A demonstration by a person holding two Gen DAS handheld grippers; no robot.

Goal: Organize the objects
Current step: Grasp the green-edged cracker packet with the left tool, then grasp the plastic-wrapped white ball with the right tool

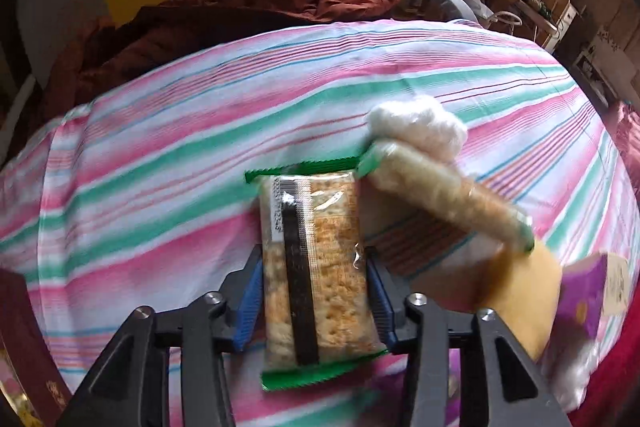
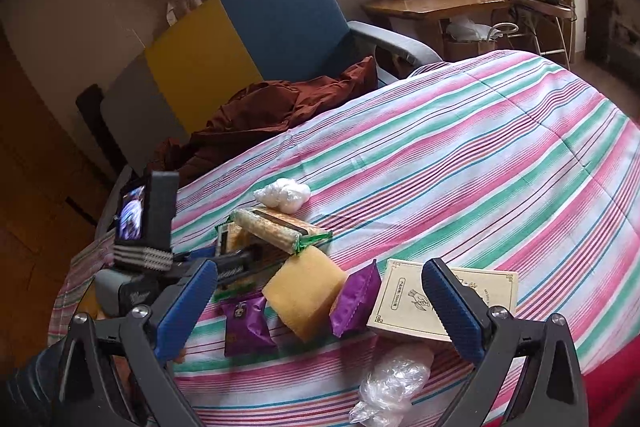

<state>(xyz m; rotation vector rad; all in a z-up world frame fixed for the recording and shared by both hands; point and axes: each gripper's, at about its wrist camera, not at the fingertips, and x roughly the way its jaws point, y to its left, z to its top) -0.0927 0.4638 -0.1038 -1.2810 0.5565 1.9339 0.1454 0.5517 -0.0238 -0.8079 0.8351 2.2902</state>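
1. Cracker pack (image 1: 316, 267): flat, crinkly clear plastic with green zigzag ends, pinched between the left gripper (image 1: 316, 291)'s ribbed blue pads.
2. Right gripper (image 2: 320, 311) spread wide over a spongy yellow block (image 2: 306, 293) on the striped bed (image 2: 480, 155).

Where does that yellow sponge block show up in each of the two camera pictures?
Left wrist view: the yellow sponge sits at lower right, beside the right finger.
Right wrist view: it lies at lower centre, between the two purple packets.
Shared landmark: the long cracker pack just beyond it.

blurred: purple packet (image 1: 580, 307) | cut off: dark red box (image 1: 28, 347)
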